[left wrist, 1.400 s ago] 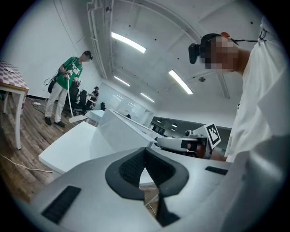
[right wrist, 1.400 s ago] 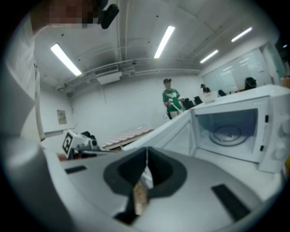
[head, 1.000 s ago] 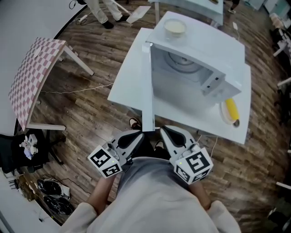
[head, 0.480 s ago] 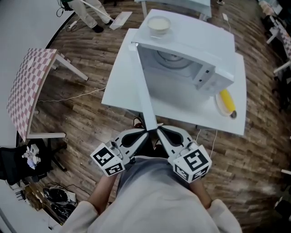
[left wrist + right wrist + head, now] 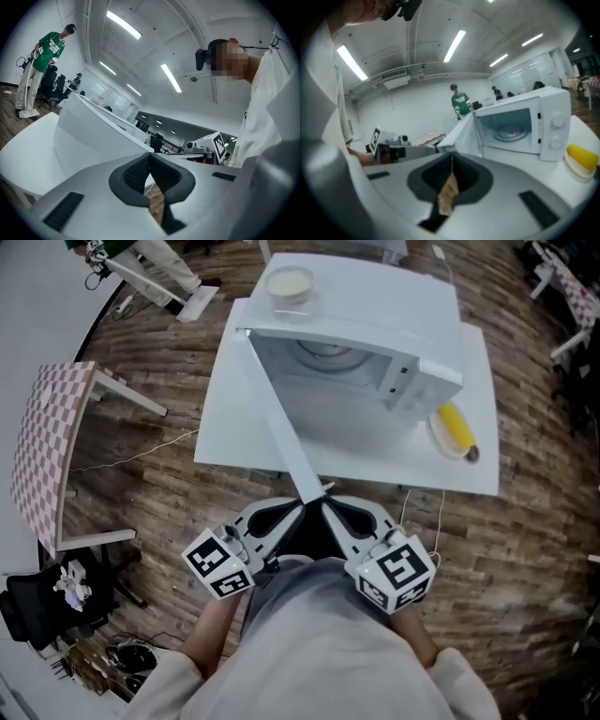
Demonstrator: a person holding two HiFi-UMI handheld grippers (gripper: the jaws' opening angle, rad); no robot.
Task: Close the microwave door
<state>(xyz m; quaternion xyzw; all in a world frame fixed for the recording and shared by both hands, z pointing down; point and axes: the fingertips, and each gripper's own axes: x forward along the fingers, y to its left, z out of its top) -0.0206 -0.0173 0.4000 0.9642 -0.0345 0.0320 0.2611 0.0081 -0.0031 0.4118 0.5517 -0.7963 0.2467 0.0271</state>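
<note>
The microwave sits on the desk with its door wide open, and the left gripper and right gripper hover by its free edge, fingers closed on nothing, so the next move is probably a push to swing it shut.

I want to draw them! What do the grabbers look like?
Both the left gripper and right gripper are pale grey and pointed, with black ridged pads inside. Each carries a white cube of black square markers. The sleeves are pale beige.

Bright, even ceiling strip lights; both claw views fisheye-warped with dark vignetted corners.
</note>
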